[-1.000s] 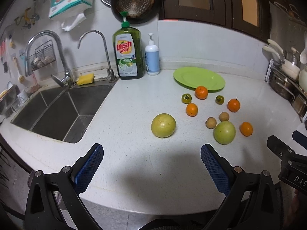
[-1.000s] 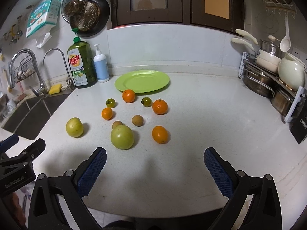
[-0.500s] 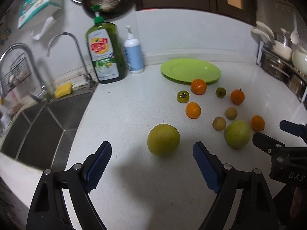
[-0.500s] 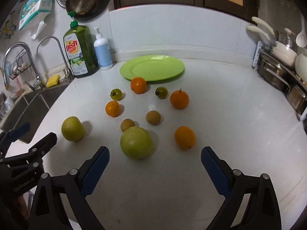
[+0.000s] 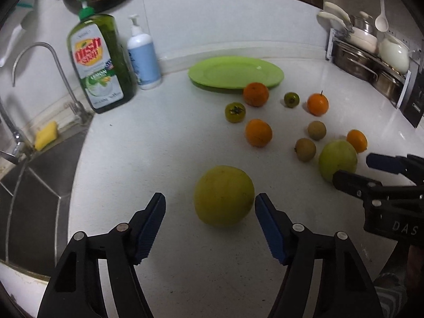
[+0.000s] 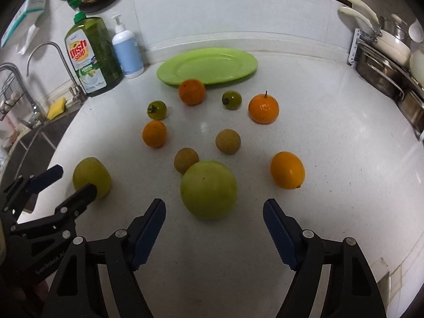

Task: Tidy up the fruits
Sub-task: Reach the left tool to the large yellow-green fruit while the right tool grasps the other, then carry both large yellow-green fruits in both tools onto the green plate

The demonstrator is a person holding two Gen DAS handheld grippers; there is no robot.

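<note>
A yellow-green round fruit [image 5: 224, 194] lies on the white counter right in front of my open left gripper [image 5: 209, 209], its tips level with the fruit's sides, not touching. A larger green fruit [image 6: 208, 189] lies just ahead of my open right gripper [image 6: 214, 212], slightly left of centre. Several oranges, such as one [image 6: 287, 169] at the right, two small brown fruits [image 6: 228, 141] and two small green tomatoes [image 6: 157, 110] are scattered behind. An empty green plate [image 6: 206, 65] stands at the back.
A green dish soap bottle [image 5: 102, 63] and a white pump bottle [image 5: 143, 53] stand at the back left. The sink [image 5: 31, 185] and faucet lie to the left. A pot rack [image 6: 384, 63] lines the right wall.
Both grippers have moved forward toward the fruits. The left one now flanks the yellow-green fruit; the right one has come close to the green fruit. No fruit has moved.
</note>
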